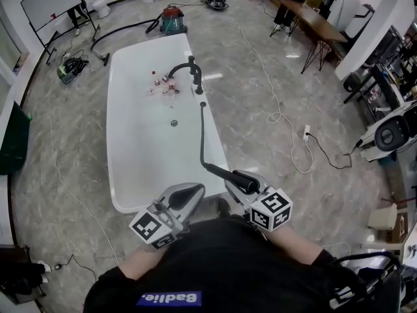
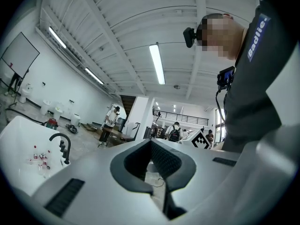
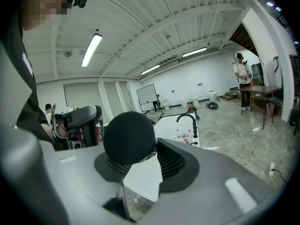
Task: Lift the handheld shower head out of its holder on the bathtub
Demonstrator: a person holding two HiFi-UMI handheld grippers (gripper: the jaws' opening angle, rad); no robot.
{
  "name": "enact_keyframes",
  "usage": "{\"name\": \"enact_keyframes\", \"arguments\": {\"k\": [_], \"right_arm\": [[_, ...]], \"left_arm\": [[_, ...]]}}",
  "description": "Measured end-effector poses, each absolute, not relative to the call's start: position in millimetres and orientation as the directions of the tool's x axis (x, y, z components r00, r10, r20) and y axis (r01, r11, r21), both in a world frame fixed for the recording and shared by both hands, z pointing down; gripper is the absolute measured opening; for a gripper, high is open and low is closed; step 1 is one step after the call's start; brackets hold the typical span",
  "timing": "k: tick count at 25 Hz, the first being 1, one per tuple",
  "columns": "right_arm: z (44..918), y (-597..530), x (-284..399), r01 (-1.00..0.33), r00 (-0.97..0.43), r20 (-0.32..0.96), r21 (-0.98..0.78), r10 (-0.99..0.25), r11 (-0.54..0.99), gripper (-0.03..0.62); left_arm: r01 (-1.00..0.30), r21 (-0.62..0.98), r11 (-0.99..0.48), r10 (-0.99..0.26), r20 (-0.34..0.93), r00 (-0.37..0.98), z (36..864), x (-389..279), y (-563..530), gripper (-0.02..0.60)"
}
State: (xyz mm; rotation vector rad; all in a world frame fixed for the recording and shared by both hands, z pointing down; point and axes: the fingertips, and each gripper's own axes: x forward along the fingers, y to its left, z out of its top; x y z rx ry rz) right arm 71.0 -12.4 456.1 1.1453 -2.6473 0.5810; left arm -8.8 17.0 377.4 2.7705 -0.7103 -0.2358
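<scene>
Right hand-held gripper (image 1: 246, 183) clamped on black handheld shower head (image 1: 228, 173), raised off white bathtub (image 1: 140, 142), black hose (image 1: 202, 132) trailing, apparently lifted from holder; left hand-held gripper (image 1: 187, 194) empty, jaws slightly apart.

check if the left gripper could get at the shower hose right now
Probably yes: the left gripper is empty with its fingers apart, and the black hose runs just ahead and to its right, with nothing in between.
</scene>
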Motion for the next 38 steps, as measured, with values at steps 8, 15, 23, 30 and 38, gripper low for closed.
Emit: {"name": "enact_keyframes", "arguments": {"k": [8, 15, 23, 30, 38], "right_arm": [[441, -27, 63, -0.709, -0.704, 0.309, -0.252, -0.640, 0.658, 0.134], [441, -32, 61, -0.696, -0.716, 0.305, -0.249, -0.628, 0.673, 0.133], [437, -38, 61, -0.685, -0.726, 0.301, -0.250, -0.618, 0.684, 0.133], [435, -38, 61, -0.680, -0.731, 0.306, -0.248, -0.610, 0.690, 0.134], [431, -39, 59, -0.675, -0.735, 0.306, -0.246, -0.606, 0.695, 0.133]], "left_arm": [[-0.444, 0.299, -0.845, -0.484, -0.073, 0.872, 377, 0, 12, -0.006], [-0.445, 0.286, -0.848, -0.481, -0.067, 0.874, 378, 4, 3, -0.006], [-0.444, 0.289, -0.848, -0.477, -0.056, 0.877, 377, 5, 0, -0.006], [-0.447, 0.290, -0.846, -0.479, -0.046, 0.877, 377, 6, 2, -0.006], [-0.458, 0.285, -0.842, -0.492, -0.057, 0.869, 373, 3, 0, -0.006]]}}
